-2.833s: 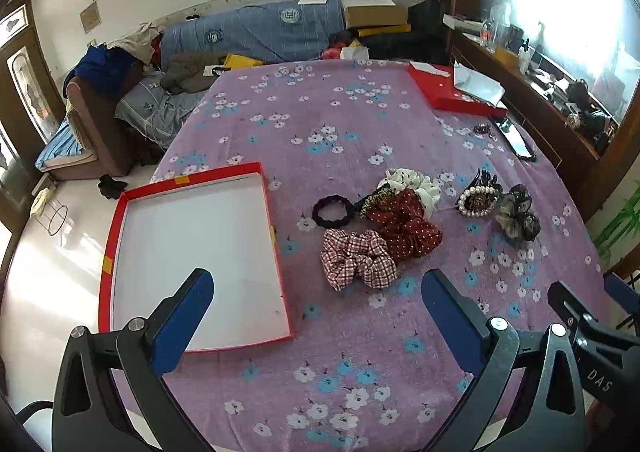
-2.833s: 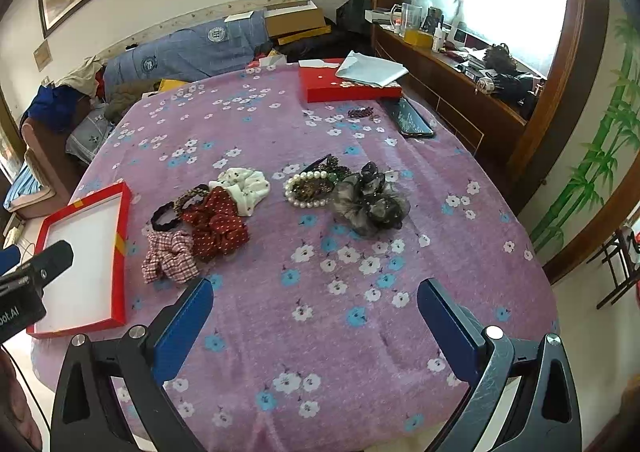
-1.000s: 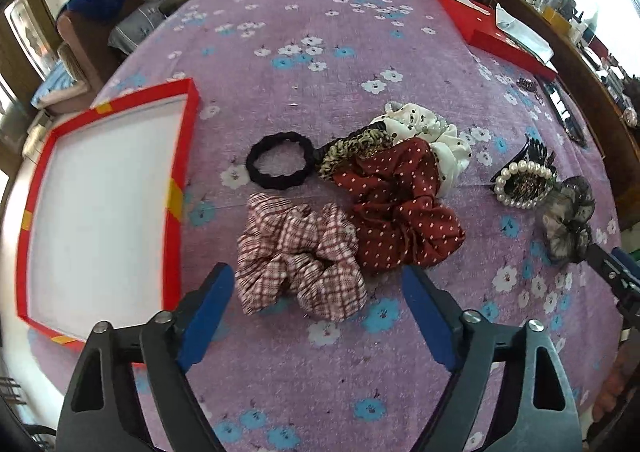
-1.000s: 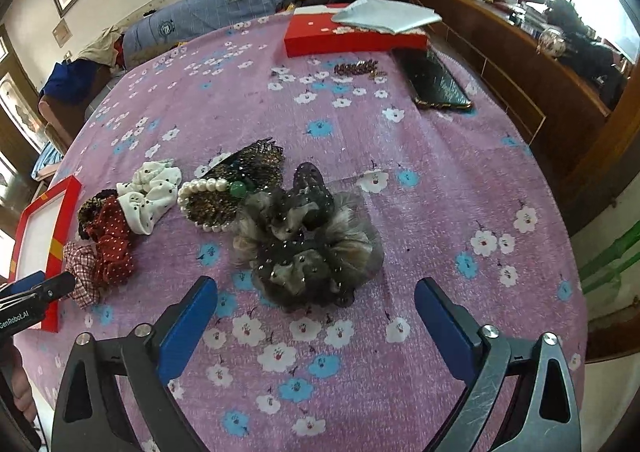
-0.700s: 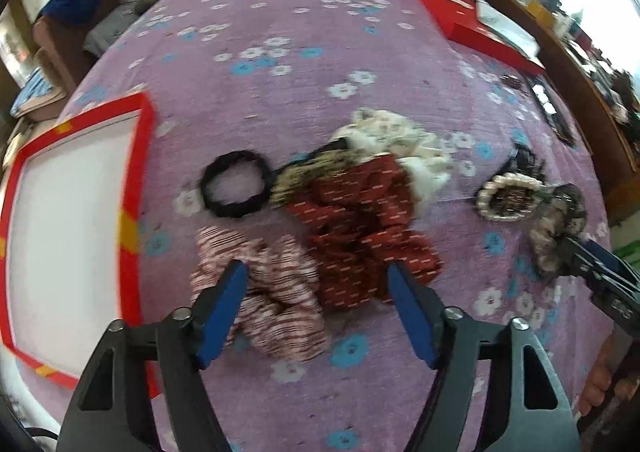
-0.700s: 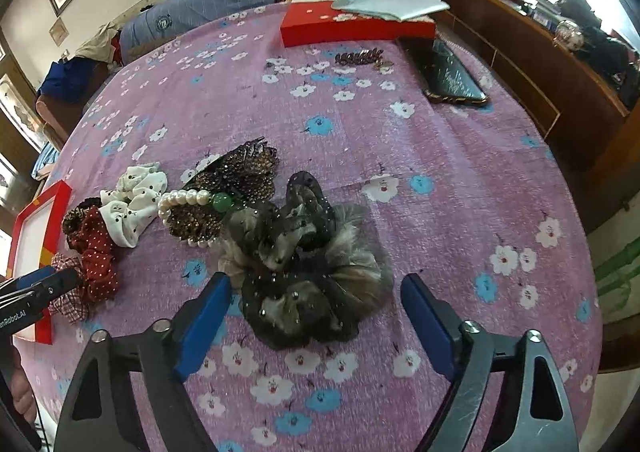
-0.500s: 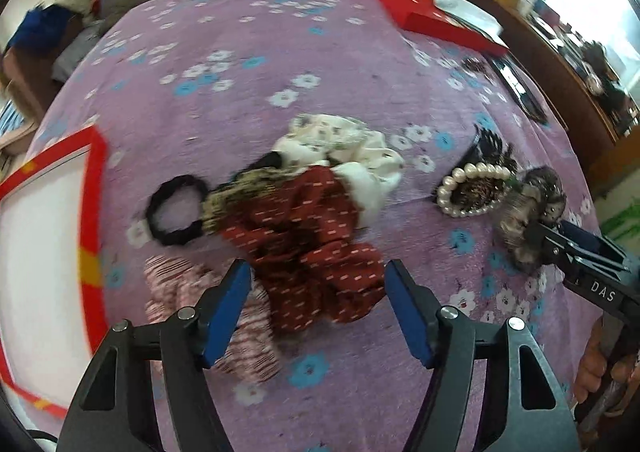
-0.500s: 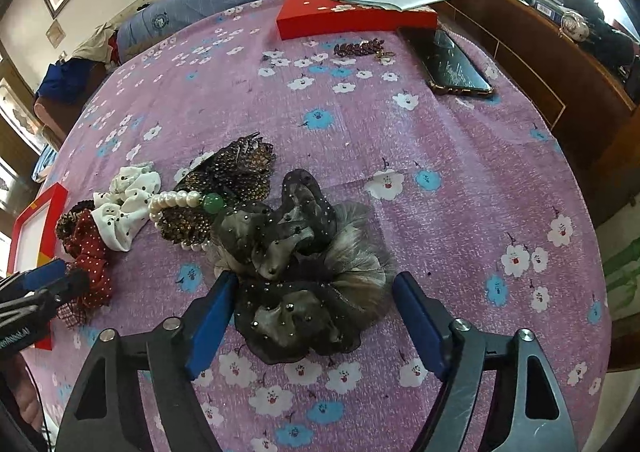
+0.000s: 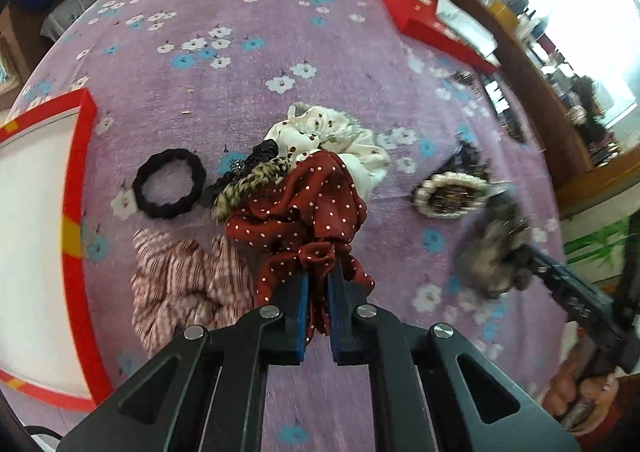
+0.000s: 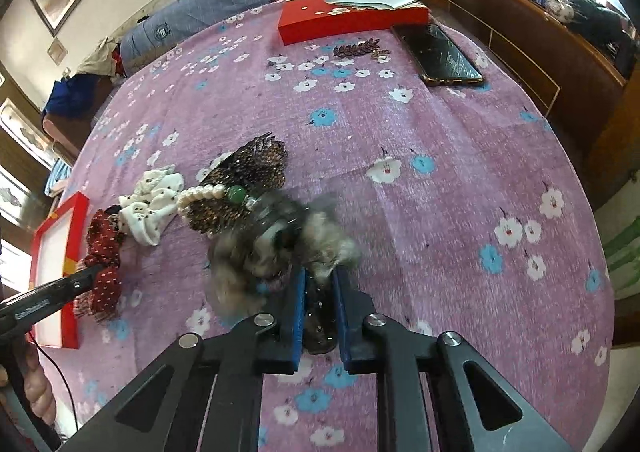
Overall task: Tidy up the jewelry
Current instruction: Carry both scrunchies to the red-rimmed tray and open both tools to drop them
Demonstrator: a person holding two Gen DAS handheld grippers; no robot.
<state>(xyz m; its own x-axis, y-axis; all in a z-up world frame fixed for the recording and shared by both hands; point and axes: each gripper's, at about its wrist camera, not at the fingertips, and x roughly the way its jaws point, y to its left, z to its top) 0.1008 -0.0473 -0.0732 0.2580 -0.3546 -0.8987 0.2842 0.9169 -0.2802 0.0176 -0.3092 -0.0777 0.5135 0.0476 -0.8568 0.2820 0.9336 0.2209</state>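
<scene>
Left tongs [image 9: 317,276] are clenched on the near edge of the dark red dotted scrunchie [image 9: 298,212], whose bunched fabric runs straight away from the tongs, along their line, toward the cream scrunchie [image 9: 332,136] it overlaps. To its left lies the plaid scrunchie [image 9: 180,284], touching it, and beyond that the black hair tie [image 9: 170,183] lies flat as an open ring; the red-rimmed tray [image 9: 76,212] sits at the worktop's left edge. Right tongs [image 10: 319,284] grip the near part of the grey gauze scrunchie [image 10: 280,248], which is blurred and spreads away from the blue pads toward the pearl bracelet [image 10: 208,194] and brown beaded clip [image 10: 252,164]. Both tools reach forward and downward over the purple flowered worktop [image 10: 440,172], roughly side by side, each visible at the edge of the other's view. Farther back lie a phone [image 10: 438,54] and a red box [image 10: 352,22].
</scene>
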